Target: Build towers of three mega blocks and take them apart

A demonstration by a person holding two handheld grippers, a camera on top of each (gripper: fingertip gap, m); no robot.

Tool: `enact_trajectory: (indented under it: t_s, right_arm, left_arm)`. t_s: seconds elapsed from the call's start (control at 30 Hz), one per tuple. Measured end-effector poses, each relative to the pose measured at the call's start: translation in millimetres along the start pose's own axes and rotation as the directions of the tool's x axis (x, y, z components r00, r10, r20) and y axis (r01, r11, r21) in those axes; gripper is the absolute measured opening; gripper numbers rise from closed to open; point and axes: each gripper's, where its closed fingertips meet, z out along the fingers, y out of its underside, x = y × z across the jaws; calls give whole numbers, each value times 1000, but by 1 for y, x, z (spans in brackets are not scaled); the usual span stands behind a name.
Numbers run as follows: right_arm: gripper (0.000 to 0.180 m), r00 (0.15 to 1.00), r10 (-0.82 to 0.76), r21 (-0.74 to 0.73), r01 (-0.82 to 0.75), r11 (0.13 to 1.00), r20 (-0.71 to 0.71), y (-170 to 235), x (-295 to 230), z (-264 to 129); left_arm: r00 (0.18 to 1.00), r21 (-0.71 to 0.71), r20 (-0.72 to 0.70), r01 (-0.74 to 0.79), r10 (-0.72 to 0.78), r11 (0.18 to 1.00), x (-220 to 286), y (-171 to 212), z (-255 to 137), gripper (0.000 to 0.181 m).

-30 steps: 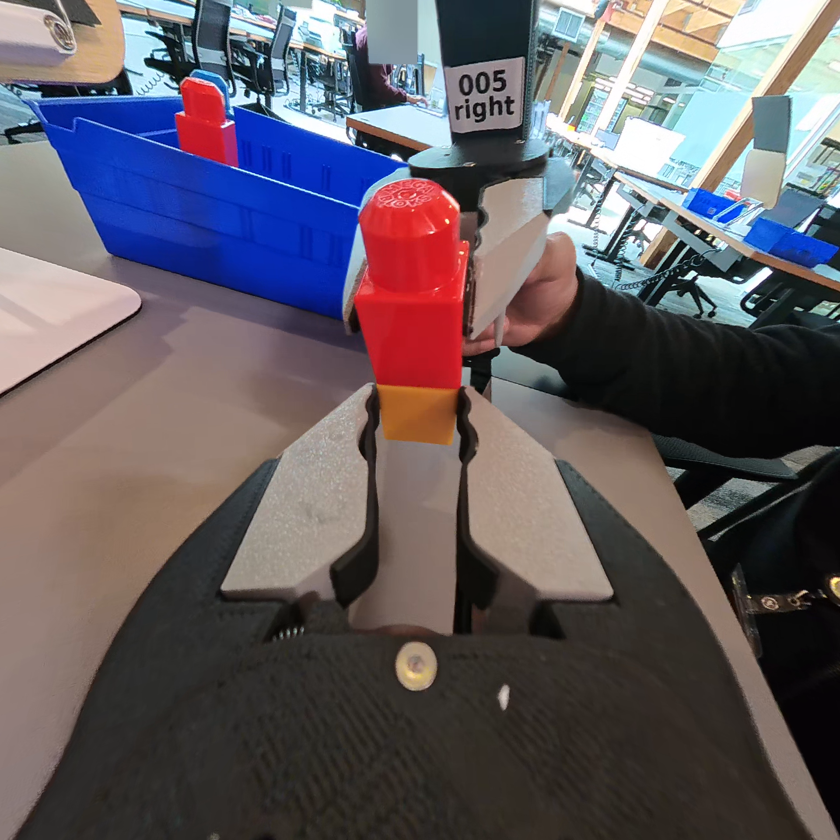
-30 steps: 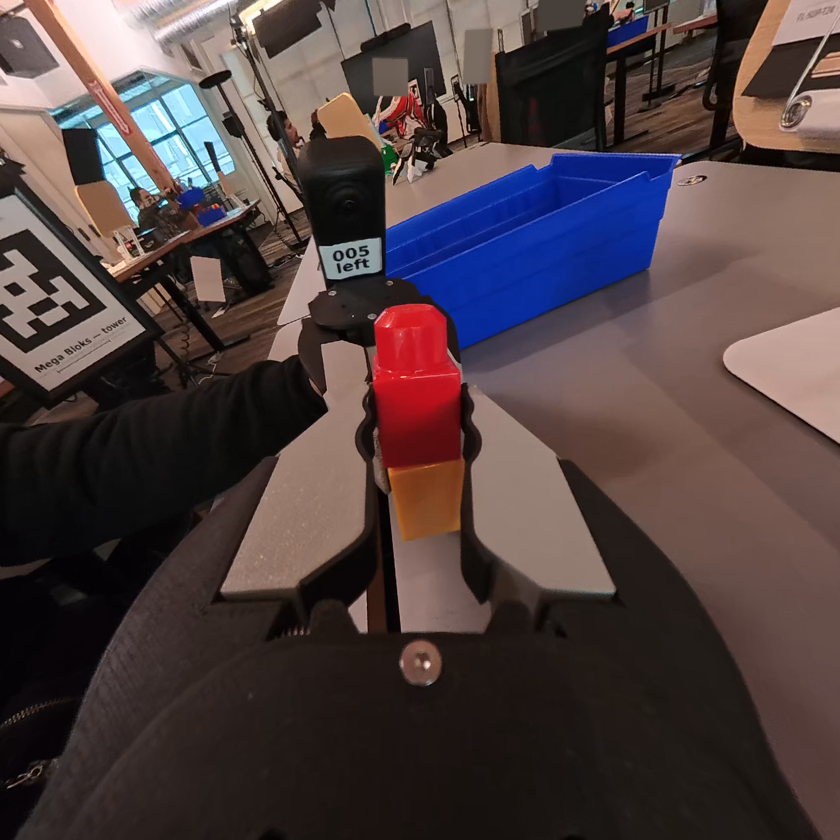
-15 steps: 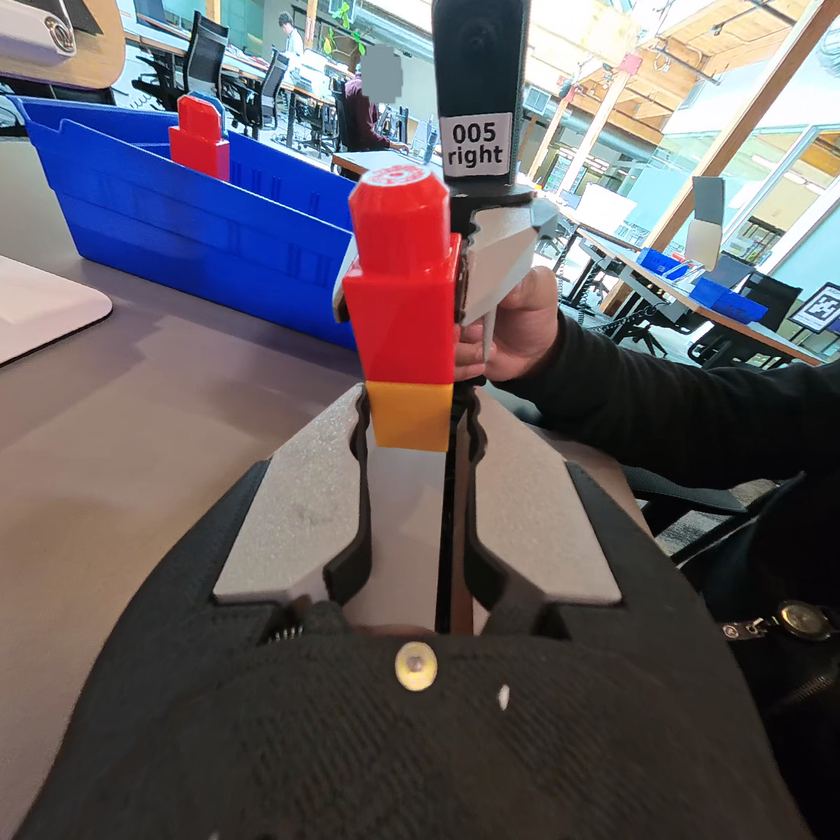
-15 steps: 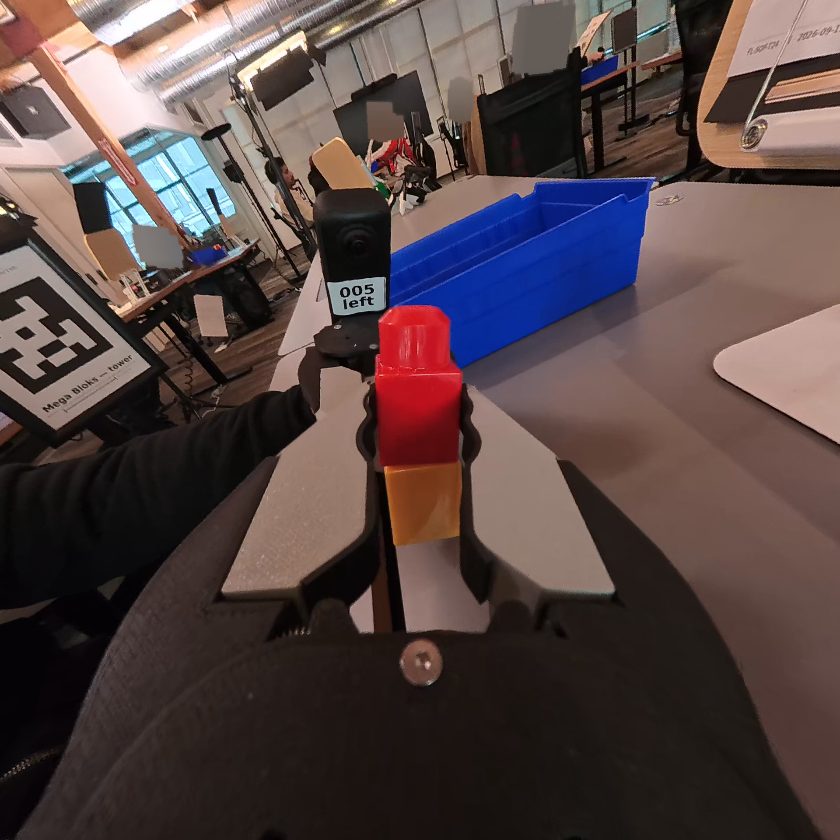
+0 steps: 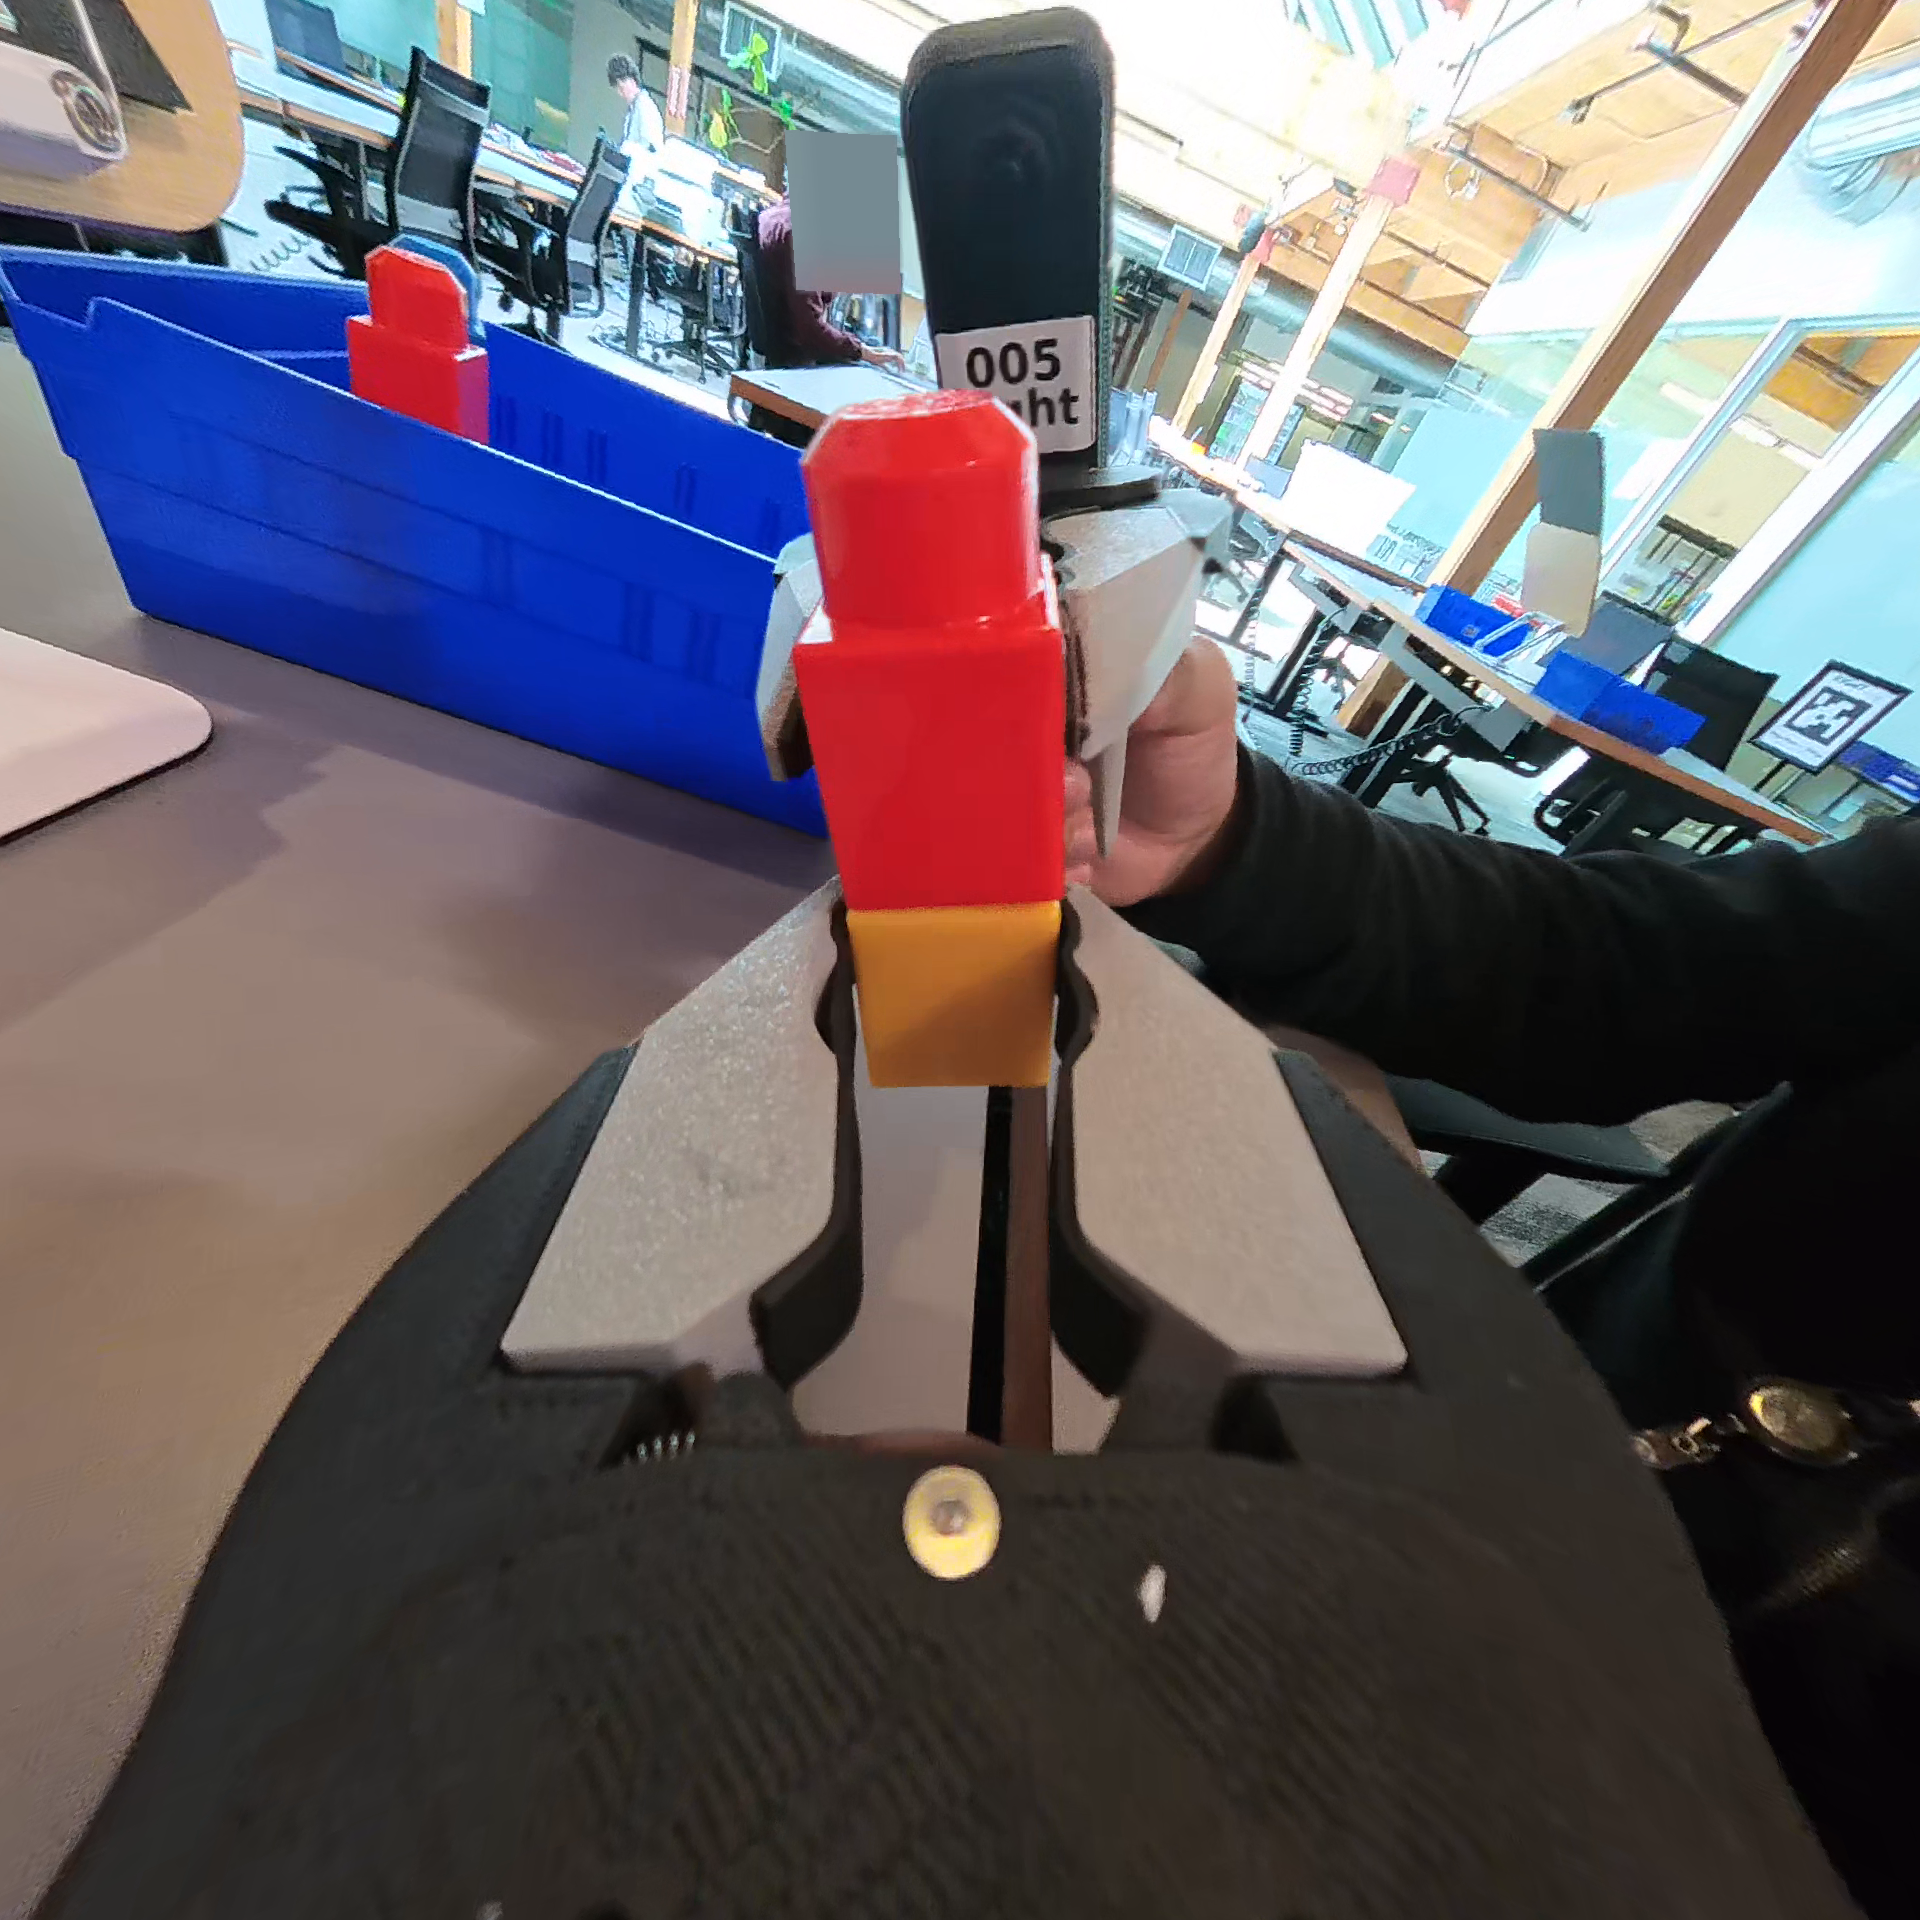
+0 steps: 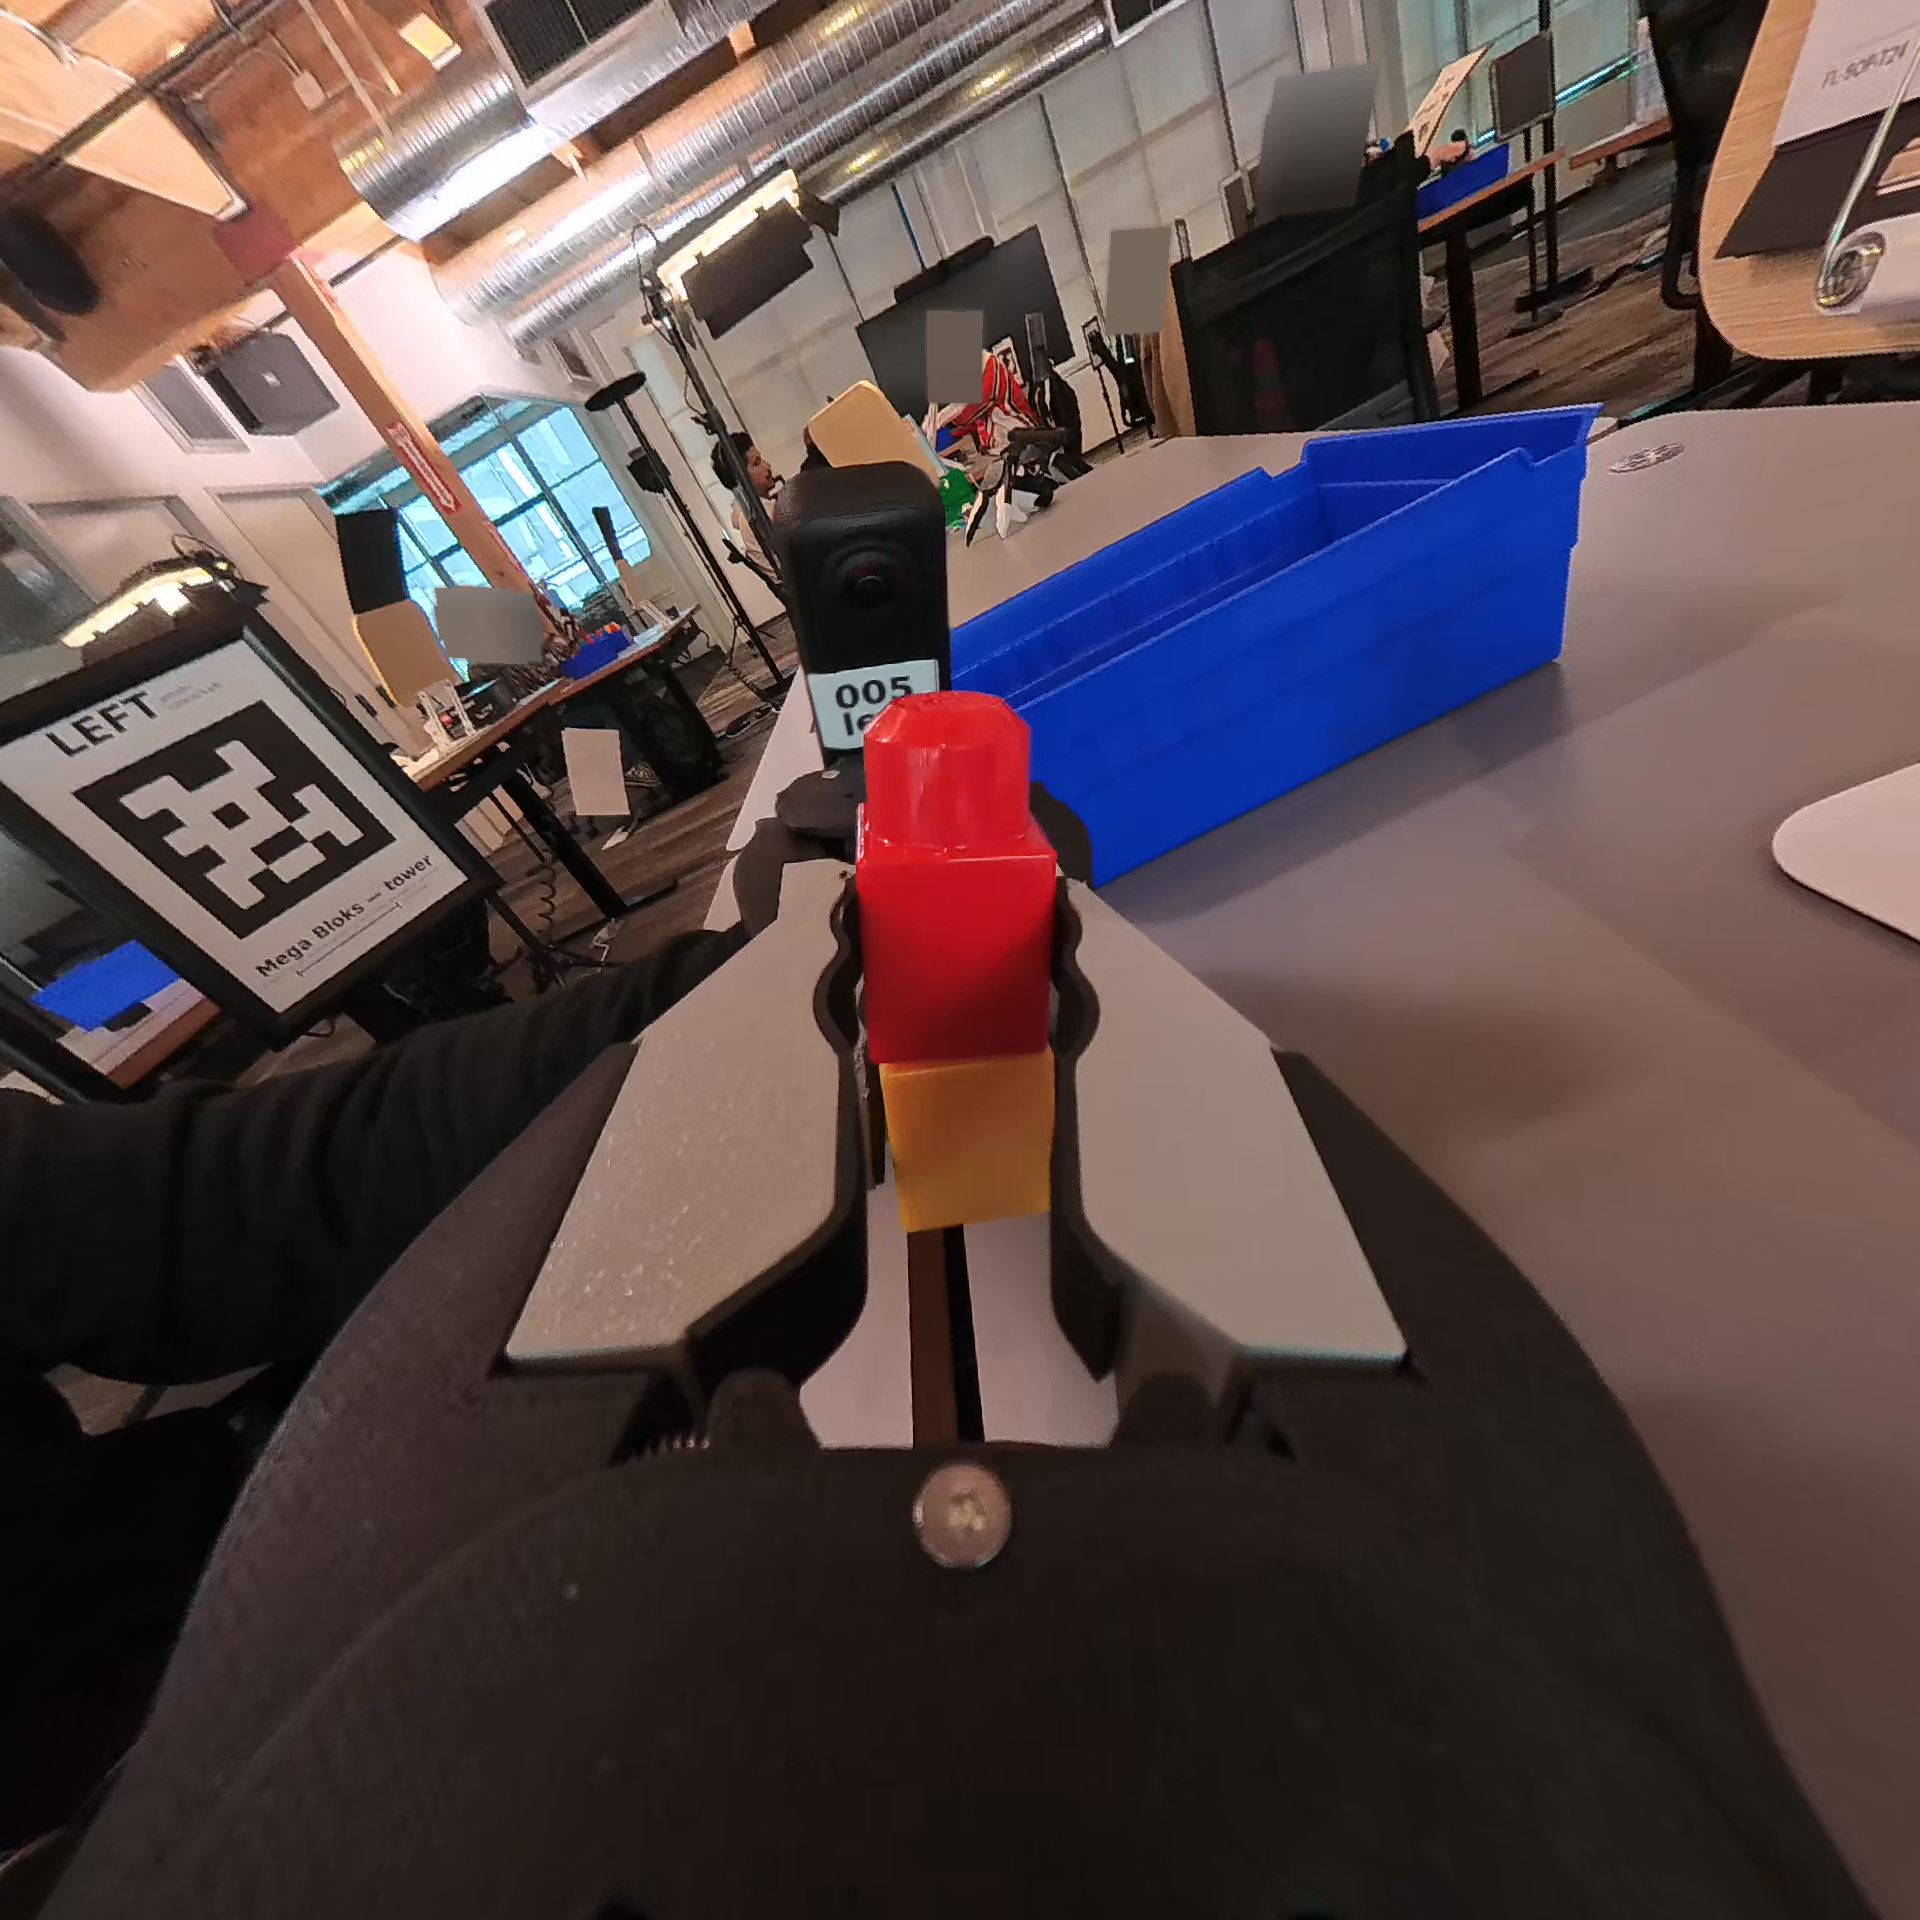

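Red block [image 5: 940,769] sits upright on the yellow block [image 5: 951,992] at 12 o'clock from both grippers, the left gripper [image 5: 951,997] closed on yellow and the right gripper [image 6: 951,956] on red, above the table [image 5: 312,1039].

Open-plan office: desks [image 5: 1558,707], swivel chairs [image 5: 442,156].

- White label with black print, on the black camera housing [image 5: 1008,187] behind the red block
- A like label [image 6: 876,701] on the other camera housing [image 6: 862,582]
- Framed sign [image 6: 234,831] with a black-and-white square marker and printed lines
- Smaller marker sign [image 5: 1829,717], too far off to read
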Motion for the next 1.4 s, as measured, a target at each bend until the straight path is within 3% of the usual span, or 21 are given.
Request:
enact_trajectory:
  t_s: [0.43, 0.7, 0.77, 0.83, 0.93, 1.13, 1.4]
  right_arm:
    - [33, 1000, -26, 1, 26, 1000, 0, 0, -1, 1]
    - [33, 989, -37, -11, 39, 999, 140, 2, -21, -2]
    - [33, 995, -28, -16, 29, 999, 96, 2, -13, -3]
    - [33, 997, -69, -55, 66, 996, -44, 6, 4, -1]
    - [33, 986, -116, -110, 103, 989, -121, 13, 11, 2]
    - [33, 998, -64, -85, 65, 994, 4, 11, -1, -4]
    - [33, 996, -70, -98, 75, 992, 59, 15, -7, -3]
  left_arm:
    - [998, -38, 26, -56, 57, 998, -2, 6, -1, 33]
    - [992, 10, -124, -11, 12, 1000, 21, 0, -6, 33]
    - [999, -3, -52, -14, 13, 1000, 10, 1, -3, 33]
    - [997, -42, 68, -41, 44, 998, -10, 8, -2, 33]
    - [995, -66, 86, -50, 55, 997, -14, 14, -1, 33]
    - [1000, 3, -10, -24, 24, 1000, 1, 3, -7, 33]
    - [997, 2, -70, -11, 11, 1000, 9, 5, -10, 33]
